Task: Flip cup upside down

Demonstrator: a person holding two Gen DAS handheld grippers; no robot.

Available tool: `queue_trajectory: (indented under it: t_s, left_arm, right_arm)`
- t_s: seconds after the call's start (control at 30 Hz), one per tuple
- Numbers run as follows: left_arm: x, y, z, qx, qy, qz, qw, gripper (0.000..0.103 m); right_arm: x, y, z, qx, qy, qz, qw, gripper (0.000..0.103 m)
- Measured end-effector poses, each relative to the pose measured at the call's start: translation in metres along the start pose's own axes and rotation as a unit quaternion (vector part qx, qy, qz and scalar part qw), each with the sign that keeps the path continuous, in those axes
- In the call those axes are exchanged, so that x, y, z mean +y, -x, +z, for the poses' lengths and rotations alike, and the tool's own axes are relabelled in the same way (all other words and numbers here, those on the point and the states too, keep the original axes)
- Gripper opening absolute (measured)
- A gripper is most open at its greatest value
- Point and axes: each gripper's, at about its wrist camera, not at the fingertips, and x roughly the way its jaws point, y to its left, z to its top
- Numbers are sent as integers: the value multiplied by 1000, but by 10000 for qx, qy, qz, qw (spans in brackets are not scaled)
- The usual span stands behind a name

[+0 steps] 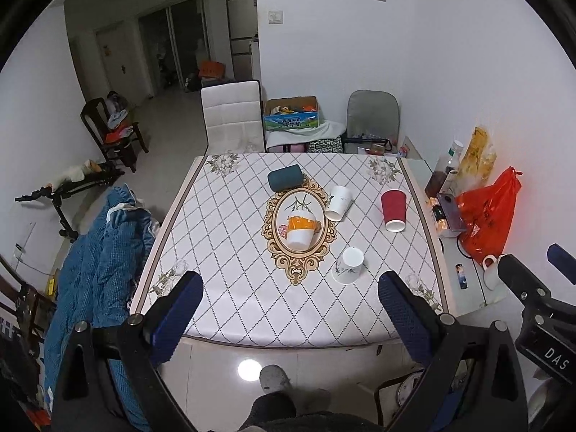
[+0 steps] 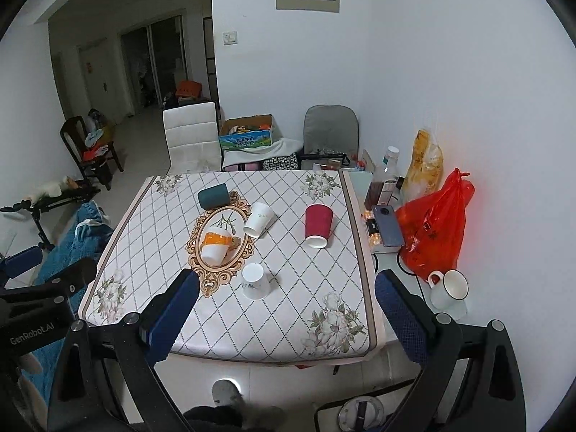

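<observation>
Several cups sit on the patterned table [image 1: 230,288] [image 2: 151,252]. A white cup with a plant print [image 1: 348,265] [image 2: 255,281] stands upside down near the front. A red cup [image 1: 394,210] [image 2: 318,226], a white cup [image 1: 339,202] [image 2: 258,219], an orange-banded white cup [image 1: 301,231] [image 2: 216,244] and a dark teal cup [image 1: 285,177] [image 2: 214,196] lie on their sides. My left gripper [image 1: 291,320] is open and empty above the front edge. My right gripper [image 2: 288,320] is open and empty, also back from the cups.
A red plastic bag [image 1: 486,216] [image 2: 432,230], a phone [image 2: 388,225], bottles and a white mug [image 2: 448,288] crowd the glass side table on the right. Chairs [image 1: 232,118] and a cardboard box [image 1: 291,113] stand behind the table. A blue blanket [image 1: 97,266] lies at the left.
</observation>
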Motion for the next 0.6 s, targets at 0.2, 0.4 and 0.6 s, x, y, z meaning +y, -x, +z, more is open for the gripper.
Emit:
queue_trajectory:
  t_s: [0.2,0.4,0.6]
  left_arm:
    - [-1,4,-3,-28,16,20,10000,100]
    - [-1,6,-3,-40,25,56,10000,100]
    - [0,8,-4,-34,32,75,10000,100]
  right_arm:
    - [-2,-2,0,30,31,65,10000,100]
    - [-1,-2,0,47,55,111,9999,100]
    - [1,-2,-1,73,79,175,9998,100]
